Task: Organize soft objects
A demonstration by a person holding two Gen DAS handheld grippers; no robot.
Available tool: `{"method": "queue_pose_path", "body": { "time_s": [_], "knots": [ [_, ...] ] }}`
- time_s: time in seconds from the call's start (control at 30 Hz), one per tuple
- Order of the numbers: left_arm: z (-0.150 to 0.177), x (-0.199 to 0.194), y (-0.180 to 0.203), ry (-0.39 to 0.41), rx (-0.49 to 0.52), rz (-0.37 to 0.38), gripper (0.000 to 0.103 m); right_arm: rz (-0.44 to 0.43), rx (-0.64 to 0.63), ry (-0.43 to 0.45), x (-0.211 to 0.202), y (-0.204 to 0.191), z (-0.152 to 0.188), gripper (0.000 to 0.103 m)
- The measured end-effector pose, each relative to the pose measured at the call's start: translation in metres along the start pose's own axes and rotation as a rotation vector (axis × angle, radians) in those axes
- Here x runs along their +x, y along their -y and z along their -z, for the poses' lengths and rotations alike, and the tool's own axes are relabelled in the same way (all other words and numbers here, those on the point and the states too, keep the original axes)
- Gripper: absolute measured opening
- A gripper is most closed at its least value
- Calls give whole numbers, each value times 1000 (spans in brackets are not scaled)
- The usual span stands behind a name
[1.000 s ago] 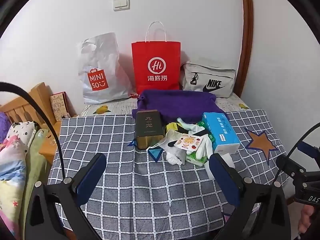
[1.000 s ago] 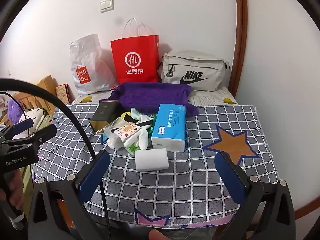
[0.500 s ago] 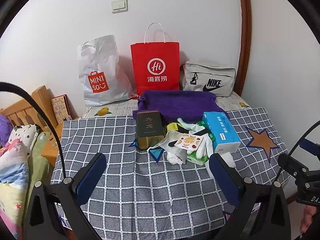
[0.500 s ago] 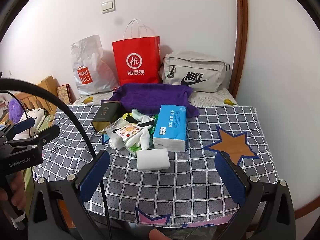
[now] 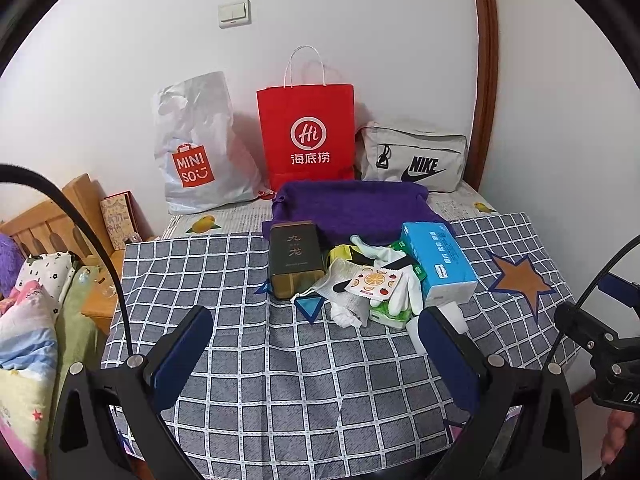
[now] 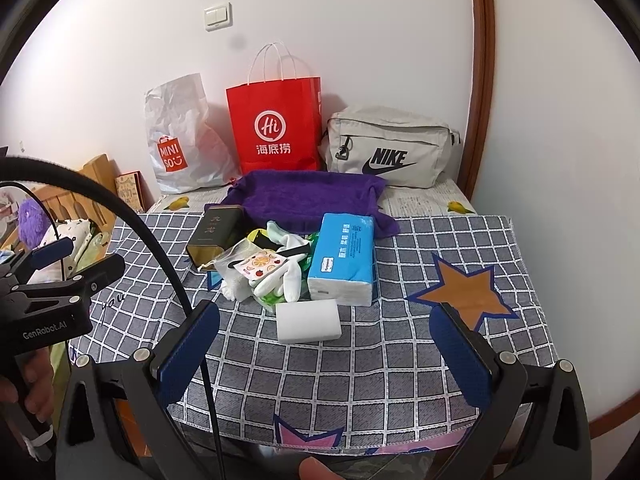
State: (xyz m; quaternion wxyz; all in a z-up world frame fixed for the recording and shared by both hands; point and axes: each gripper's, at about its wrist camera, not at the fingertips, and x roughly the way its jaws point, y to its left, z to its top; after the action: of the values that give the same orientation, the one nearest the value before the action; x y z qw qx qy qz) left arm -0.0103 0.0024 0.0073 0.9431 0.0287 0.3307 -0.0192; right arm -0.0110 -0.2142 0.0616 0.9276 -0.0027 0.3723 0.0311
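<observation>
With both sets of fingers (image 5: 312, 350) (image 6: 324, 350) apart and empty, we risk dragging the gloves (image 6: 280, 276) when grabbing the sponge (image 6: 308, 320) just ahead.

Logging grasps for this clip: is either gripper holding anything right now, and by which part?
Nothing is held. The left gripper and right gripper are both open, hovering short of the pile.

Right tool (image 6: 324, 352) spread wide (empty), white sponge (image 6: 308, 321) beside tissue pack (image 6: 344, 258)
</observation>
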Motion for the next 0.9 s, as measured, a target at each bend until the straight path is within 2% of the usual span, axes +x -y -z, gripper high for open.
{"method": "queue_pose_path", "body": {
  "time_s": [0.9],
  "knots": [
    [1,0,2,4,11,-1,103,-9,-4,5,-1,-4,2,103]
  ]
}}
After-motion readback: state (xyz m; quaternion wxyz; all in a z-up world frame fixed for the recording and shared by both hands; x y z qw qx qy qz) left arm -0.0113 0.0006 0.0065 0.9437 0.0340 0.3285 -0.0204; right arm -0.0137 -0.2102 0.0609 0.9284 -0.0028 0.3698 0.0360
